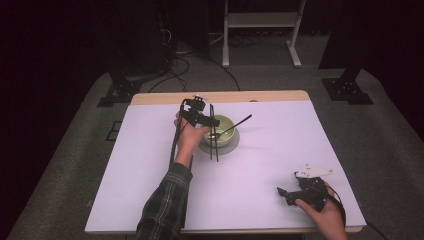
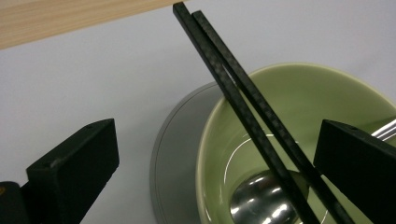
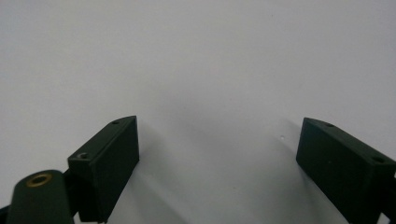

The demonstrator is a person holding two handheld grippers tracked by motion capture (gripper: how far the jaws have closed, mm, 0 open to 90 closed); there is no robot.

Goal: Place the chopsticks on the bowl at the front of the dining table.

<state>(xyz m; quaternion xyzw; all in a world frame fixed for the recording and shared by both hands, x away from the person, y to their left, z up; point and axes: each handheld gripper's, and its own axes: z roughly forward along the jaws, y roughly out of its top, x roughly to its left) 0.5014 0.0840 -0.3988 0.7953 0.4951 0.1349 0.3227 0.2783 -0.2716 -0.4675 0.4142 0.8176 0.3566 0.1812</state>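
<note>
Overhead, the left gripper (image 1: 206, 121) is hovering at the 9 o'clock edge of the round pale green ceramic bowl (image 1: 223, 126), which is sitting on a grey round saucer (image 1: 233, 145) at the 12 o'clock part of the white-covered table (image 1: 150, 170); a pair of thin black chopsticks (image 1: 214, 145) is lying across the bowl's near rim, and a black-handled metal spoon (image 1: 235, 125) is resting inside, its handle pointing toward 2 o'clock. The right gripper (image 1: 286, 194) is resting at 5 o'clock, well apart from the bowl. Along the left gripper view, the jaws are standing wide apart, with the chopsticks (image 2: 252, 112) running between them over the bowl (image 2: 317, 93) and the spoon's shiny scoop (image 2: 261, 205) at 6 o'clock. Along the right gripper view, the jaws are spread apart over the bare white tabletop (image 3: 196, 60).
</note>
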